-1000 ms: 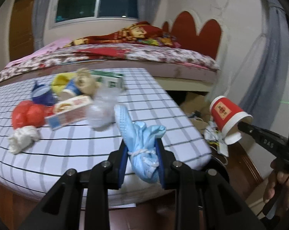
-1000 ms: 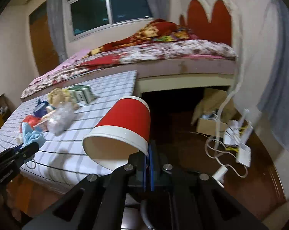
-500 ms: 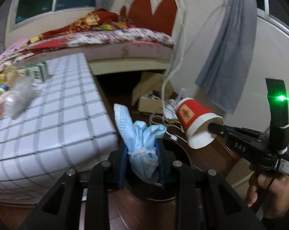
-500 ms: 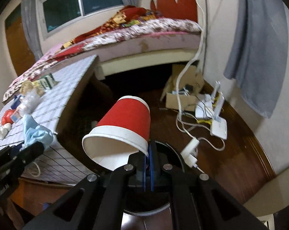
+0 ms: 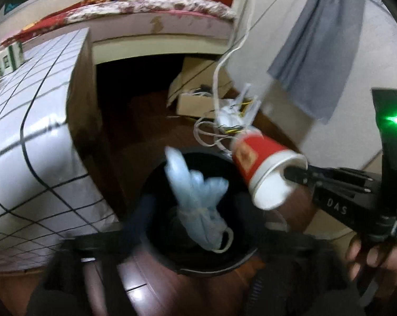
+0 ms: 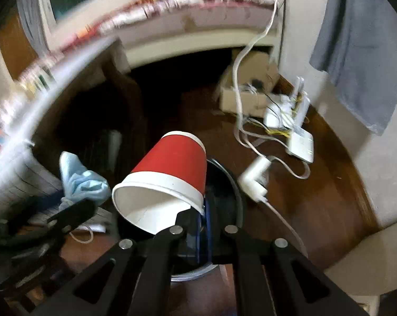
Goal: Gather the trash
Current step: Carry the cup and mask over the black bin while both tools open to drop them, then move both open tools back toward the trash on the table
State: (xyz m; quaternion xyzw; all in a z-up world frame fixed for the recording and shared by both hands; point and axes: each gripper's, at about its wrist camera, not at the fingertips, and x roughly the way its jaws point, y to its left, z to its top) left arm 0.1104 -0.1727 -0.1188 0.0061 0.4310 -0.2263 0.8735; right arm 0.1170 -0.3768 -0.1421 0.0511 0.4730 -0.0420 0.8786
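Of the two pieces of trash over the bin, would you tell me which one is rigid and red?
The paper cup at the right gripper; the face mask is soft and pale blue.

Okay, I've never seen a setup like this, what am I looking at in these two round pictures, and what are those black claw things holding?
No robot here: a person holds a handheld two-finger gripper in each hand, each with a fisheye camera looking along its fingers. One picture is from the left gripper, the other from the right gripper. Both hang over a dark round trash bin on a wooden floor. The left gripper's jaws are opening, and the crumpled blue face mask sits loose between them above the bin. The right gripper's jaws are opening too, the red paper cup at its fingers. To the left is a checked table; behind, a bed.
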